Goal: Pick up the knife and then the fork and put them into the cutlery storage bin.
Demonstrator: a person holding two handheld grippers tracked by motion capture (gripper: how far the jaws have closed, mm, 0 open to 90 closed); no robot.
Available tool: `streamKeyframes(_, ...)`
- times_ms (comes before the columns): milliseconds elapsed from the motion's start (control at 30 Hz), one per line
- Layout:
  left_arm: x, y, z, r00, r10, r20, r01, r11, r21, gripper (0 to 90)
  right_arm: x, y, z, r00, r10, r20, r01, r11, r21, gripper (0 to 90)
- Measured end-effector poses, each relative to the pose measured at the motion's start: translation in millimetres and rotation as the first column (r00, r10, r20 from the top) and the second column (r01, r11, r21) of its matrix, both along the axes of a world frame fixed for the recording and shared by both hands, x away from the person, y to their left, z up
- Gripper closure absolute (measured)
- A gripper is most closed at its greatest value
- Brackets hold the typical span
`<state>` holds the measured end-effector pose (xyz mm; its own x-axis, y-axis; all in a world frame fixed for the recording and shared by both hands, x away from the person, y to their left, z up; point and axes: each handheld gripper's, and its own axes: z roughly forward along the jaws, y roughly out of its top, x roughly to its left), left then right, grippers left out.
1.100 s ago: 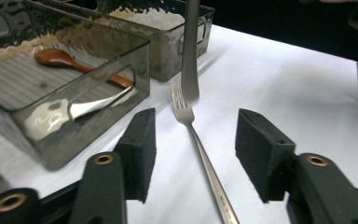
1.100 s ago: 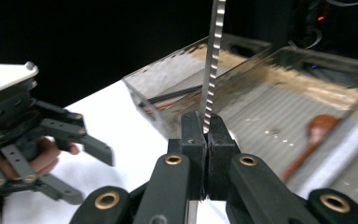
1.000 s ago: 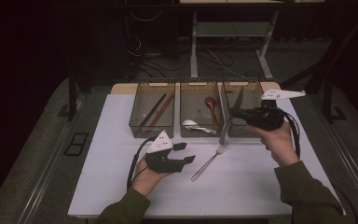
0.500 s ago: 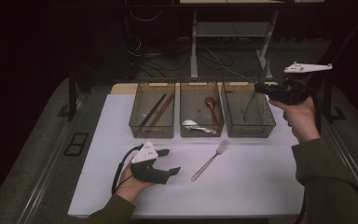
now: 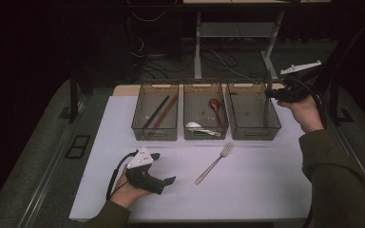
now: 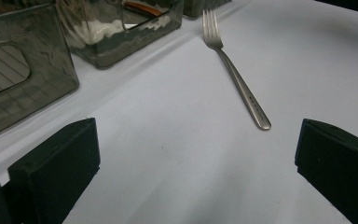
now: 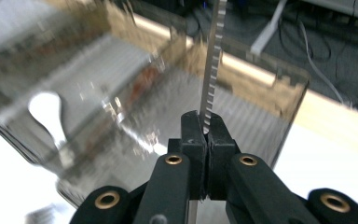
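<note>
steel knife (image 7: 213, 60) clenched in the right tool (image 7: 204, 133) hangs over the right bin (image 5: 253, 113), ready to lower in. left tool (image 6: 191, 154), jaws just spread wide, faces the fork (image 6: 235, 74) on the bench (image 5: 266, 190); closing on its handle comes next.

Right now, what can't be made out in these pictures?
- Knife: handle hidden between the right gripper fingers, tip cut off by the top edge, right gripper view.
- Right bin contents: too dim, high view.
- Fork handle engraving: too small, left gripper view.
</note>
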<state>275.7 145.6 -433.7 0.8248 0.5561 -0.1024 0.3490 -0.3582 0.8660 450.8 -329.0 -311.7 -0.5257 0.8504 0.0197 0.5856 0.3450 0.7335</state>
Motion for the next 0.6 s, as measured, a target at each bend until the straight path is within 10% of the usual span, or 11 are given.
streamKeyframes(167, 0.0, -0.8, -0.3, 1.0000, 0.000, -0.001, 0.000, 0.9999, 0.010, 0.0, 8.5, 3.2, -14.7, 0.9965, 0.012, -0.083, -0.017, 0.9982, -0.058, 88.2)
streamKeyframes(600, -1.7, -2.4, 0.5, 0.9998, -0.018, 0.001, 0.018, 0.9998, 0.010, 0.0, 32.9, 13.5, -37.3, 0.9928, 0.009, -0.119, -0.014, 0.9990, -0.042, 88.2)
